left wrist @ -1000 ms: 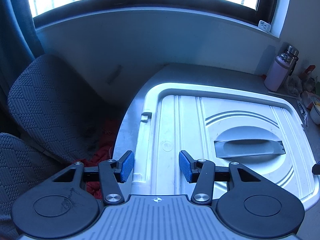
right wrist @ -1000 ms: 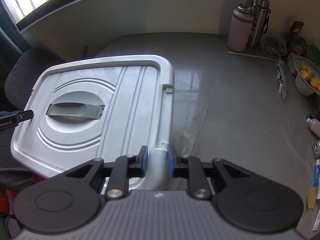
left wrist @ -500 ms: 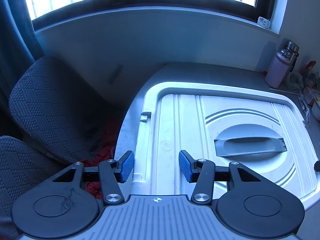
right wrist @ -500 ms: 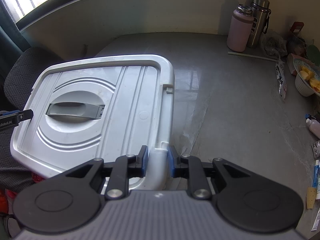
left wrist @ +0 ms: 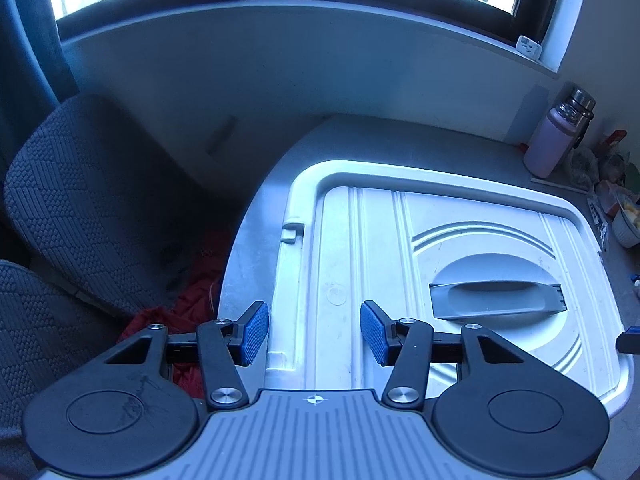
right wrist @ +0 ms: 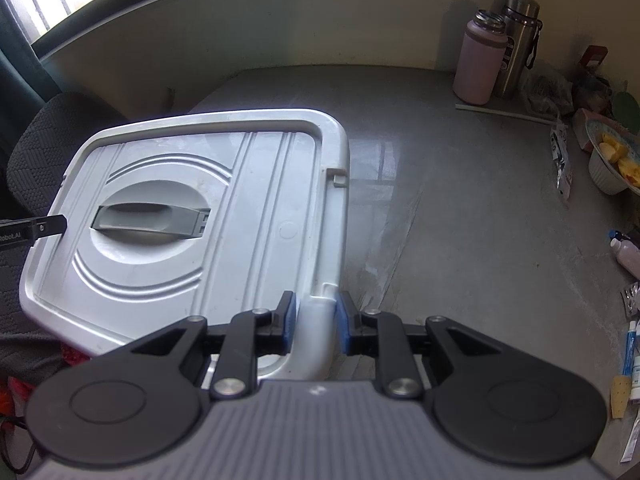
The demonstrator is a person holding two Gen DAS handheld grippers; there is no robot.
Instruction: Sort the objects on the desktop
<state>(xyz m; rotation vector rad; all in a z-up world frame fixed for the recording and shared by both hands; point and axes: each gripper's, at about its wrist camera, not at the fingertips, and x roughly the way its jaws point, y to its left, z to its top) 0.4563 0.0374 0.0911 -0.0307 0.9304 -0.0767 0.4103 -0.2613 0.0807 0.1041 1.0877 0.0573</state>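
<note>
While your right tool pinches the near rim of the white lid lying on the tabletop, your left tool is opening, its pads straddling the opposite rim untouched.

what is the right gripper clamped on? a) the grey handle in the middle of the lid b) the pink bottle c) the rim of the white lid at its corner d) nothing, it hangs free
c: in the right wrist view the right gripper has its blue pads pressed on either side of the raised rim at the near corner of the white lid; the grey handle sits untouched further in.
</note>
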